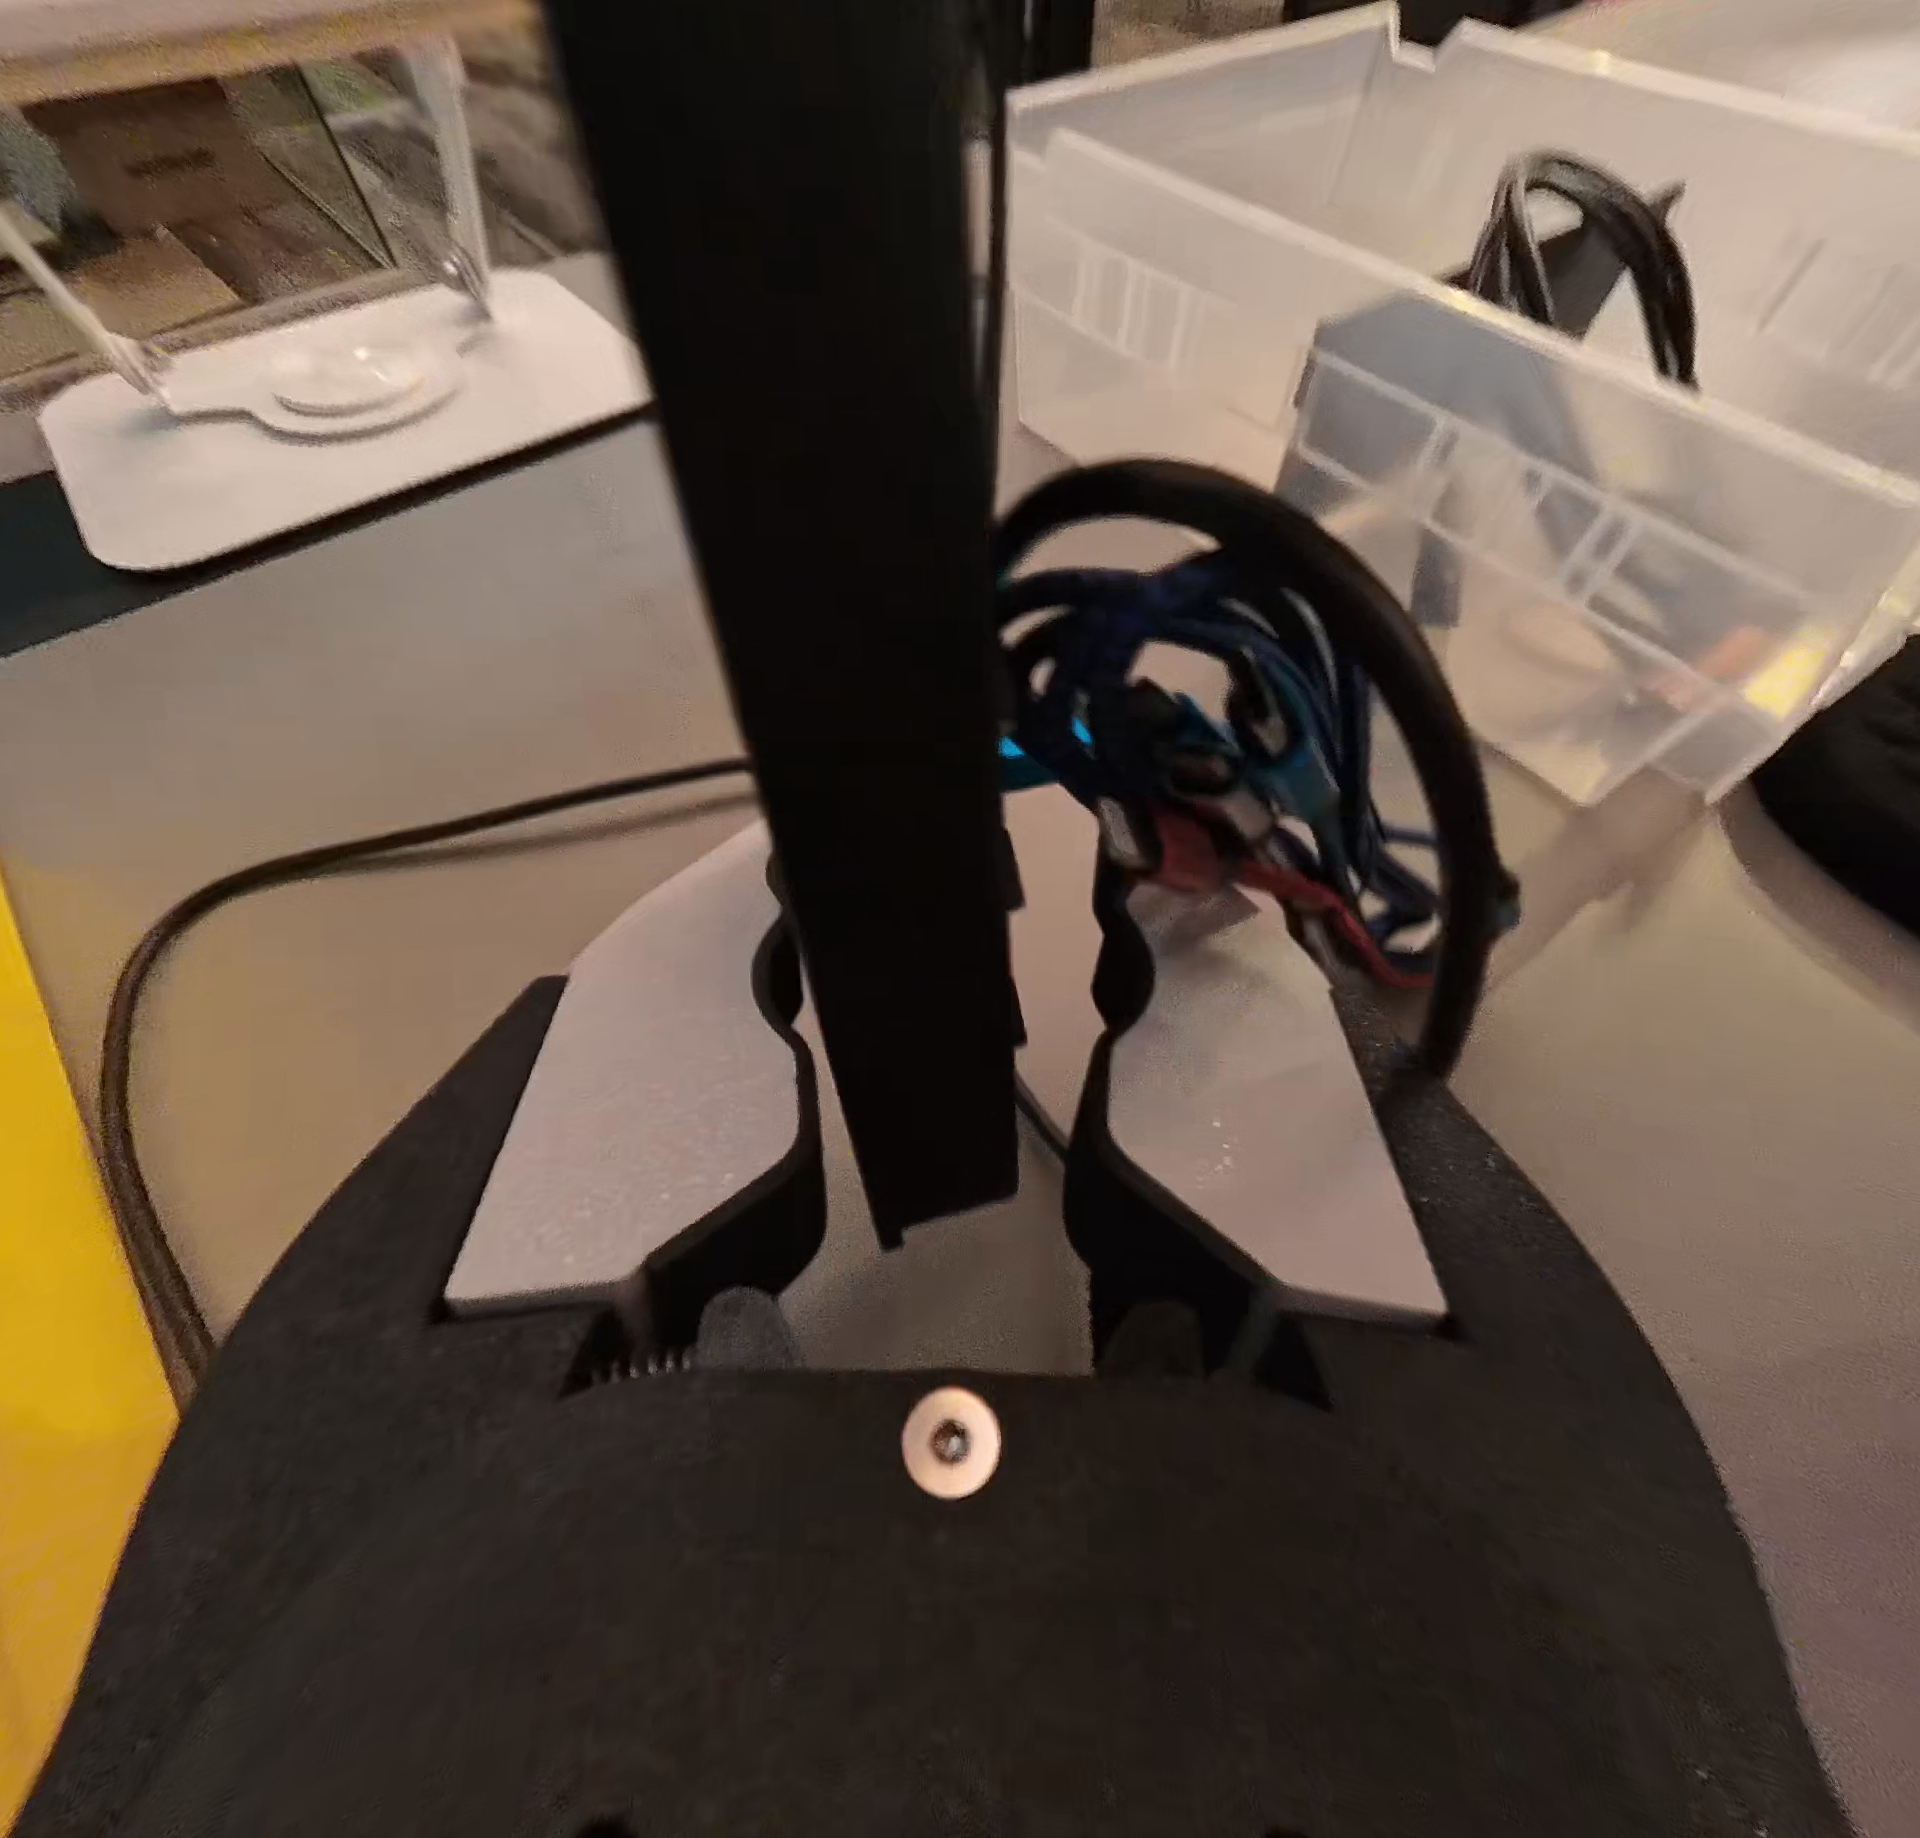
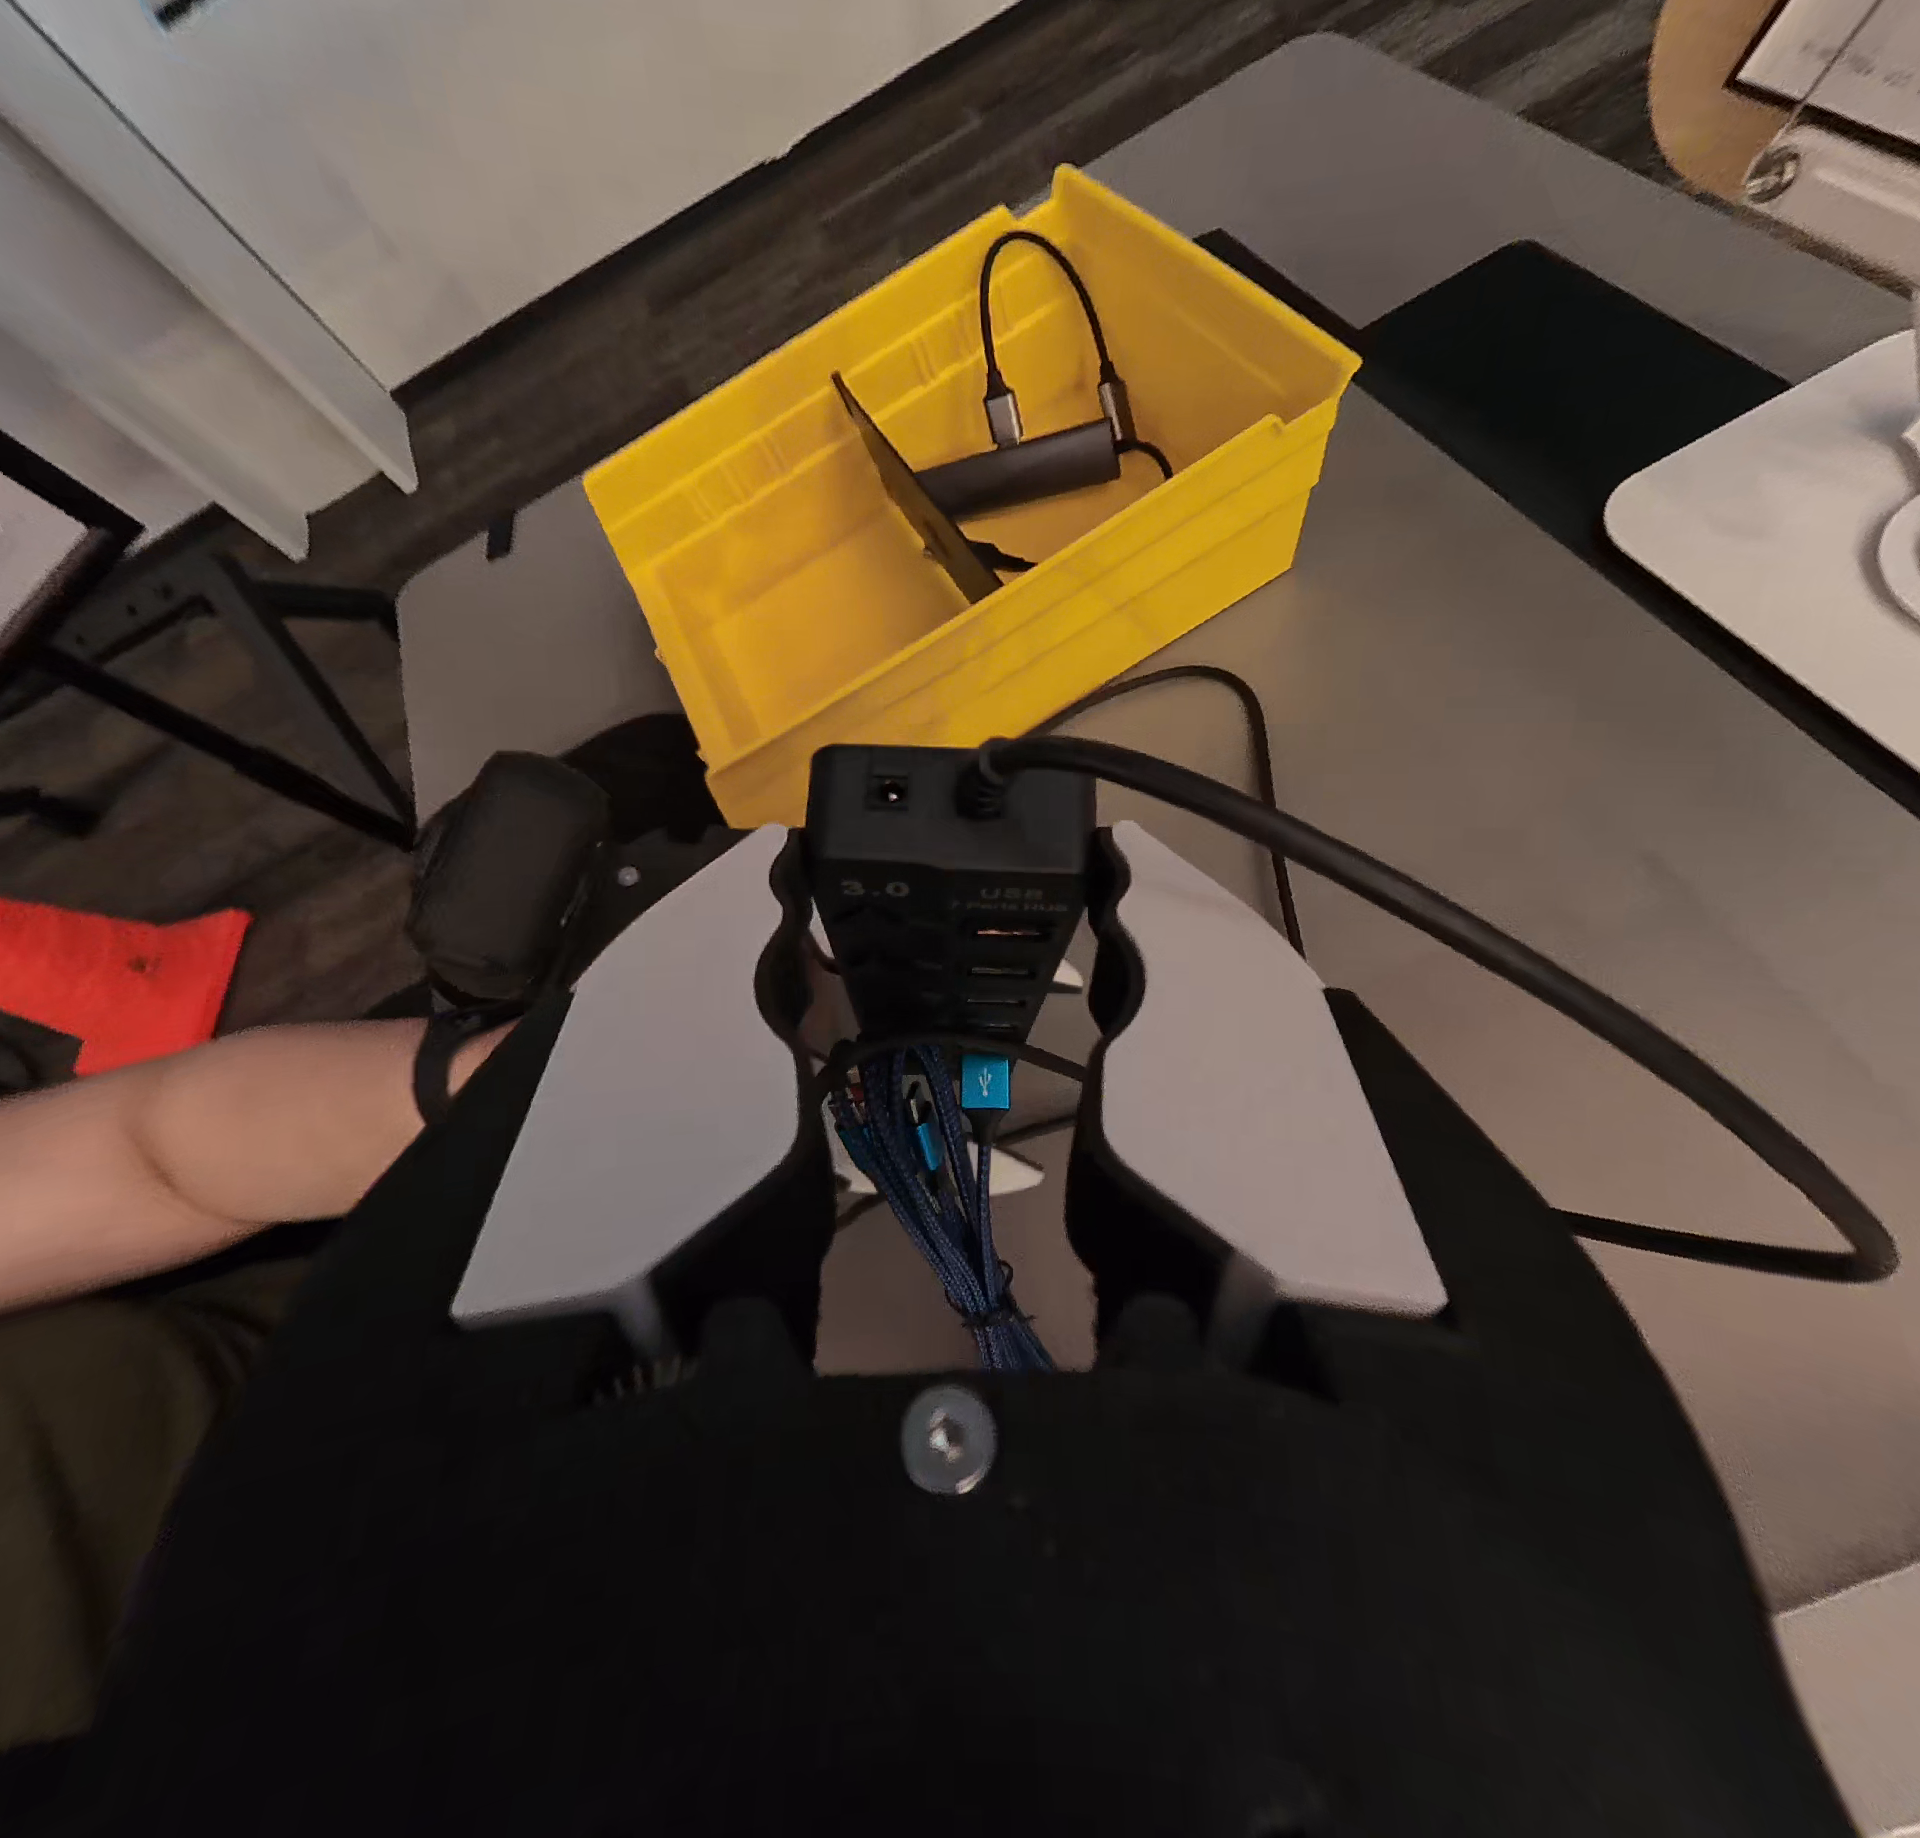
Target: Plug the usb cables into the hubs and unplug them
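Note:
A long black USB hub (image 2: 940,858) stands on end over the grey table. My right gripper (image 2: 943,941) is shut on its upper end, beside its thick black lead (image 2: 1382,915). A blue plug (image 2: 983,1082) sits in one port, and a bundle of blue braided cables (image 2: 971,1258) hangs from it toward the camera. In the left wrist view the hub's back (image 1: 831,541) rises between my left gripper's (image 1: 935,947) fingers. It touches the left finger, with a gap at the right one. The blue and red cable bundle (image 1: 1195,739) dangles behind it.
A yellow bin (image 2: 1226,531) behind the hub holds a grey hub (image 2: 1023,479) with a short cable. Translucent bins (image 1: 1621,541) stand at the right in the left wrist view, and a white stand base (image 1: 332,417) at the left. A person's hand (image 2: 208,1134) is at the left. The grippers' ends are close to 12 centimeters from one another.

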`<move>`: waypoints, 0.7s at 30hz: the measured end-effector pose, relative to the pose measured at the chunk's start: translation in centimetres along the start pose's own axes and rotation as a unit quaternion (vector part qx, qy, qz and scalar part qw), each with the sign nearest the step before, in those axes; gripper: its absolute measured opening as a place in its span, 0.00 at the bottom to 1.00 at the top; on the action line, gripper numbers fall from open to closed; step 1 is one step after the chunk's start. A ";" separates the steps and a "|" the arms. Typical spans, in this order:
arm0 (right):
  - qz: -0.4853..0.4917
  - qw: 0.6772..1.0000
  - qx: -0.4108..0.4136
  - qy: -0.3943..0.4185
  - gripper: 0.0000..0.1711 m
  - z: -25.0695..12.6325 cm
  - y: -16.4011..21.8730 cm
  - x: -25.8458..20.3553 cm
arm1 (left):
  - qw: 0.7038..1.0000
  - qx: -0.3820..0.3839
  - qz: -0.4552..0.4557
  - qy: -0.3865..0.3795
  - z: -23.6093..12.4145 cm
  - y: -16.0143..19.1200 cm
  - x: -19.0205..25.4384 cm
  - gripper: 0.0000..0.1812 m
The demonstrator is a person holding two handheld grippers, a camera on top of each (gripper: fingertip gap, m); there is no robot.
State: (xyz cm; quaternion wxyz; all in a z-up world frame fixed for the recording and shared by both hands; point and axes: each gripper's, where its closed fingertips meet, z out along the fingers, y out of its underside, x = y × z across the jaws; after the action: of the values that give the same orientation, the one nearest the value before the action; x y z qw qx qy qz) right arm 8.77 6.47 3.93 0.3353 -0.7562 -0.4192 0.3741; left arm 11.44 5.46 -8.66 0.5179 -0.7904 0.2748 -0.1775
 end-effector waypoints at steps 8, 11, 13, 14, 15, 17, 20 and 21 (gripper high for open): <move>0.023 0.999 0.041 0.006 0.31 -2.1 -1.2 0.2 | 0.999 -0.016 0.032 0.004 0.9 -1.0 -0.7 0.25; 0.004 0.997 0.072 -0.012 0.31 -3.0 -1.8 -0.1 | 0.999 -0.009 0.039 0.002 1.0 -1.8 -0.9 0.24; -0.020 0.992 0.119 -0.025 0.31 -4.0 -2.7 -0.7 | 0.999 0.005 0.037 0.008 0.9 -2.7 -0.8 0.24; -0.036 0.989 0.142 -0.021 0.33 -4.7 -3.2 -0.7 | 0.999 0.005 0.035 0.008 0.8 -2.9 -0.9 0.23; -0.052 0.985 0.162 -0.015 0.34 -5.4 -3.5 -0.8 | 0.999 0.007 0.031 0.009 0.8 -3.1 -0.9 0.23; -0.076 0.978 0.192 -0.012 0.34 -6.7 -4.0 -1.0 | 1.000 0.018 0.016 0.020 0.9 -3.6 -0.8 0.23; -0.087 0.969 0.231 -0.019 0.34 -8.5 -4.6 -1.1 | 0.998 0.041 -0.014 0.047 0.8 -4.5 -0.5 0.23; -0.089 0.968 0.234 -0.016 0.35 -9.1 -4.6 -0.9 | 0.997 0.049 -0.021 0.053 0.7 -4.9 -0.4 0.23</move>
State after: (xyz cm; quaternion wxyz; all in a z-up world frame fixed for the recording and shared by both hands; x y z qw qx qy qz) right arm 14.33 5.91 12.47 0.5281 -0.6103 -0.3907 0.4427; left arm 12.69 7.75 -4.48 0.5367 -0.7592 0.2761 -0.2435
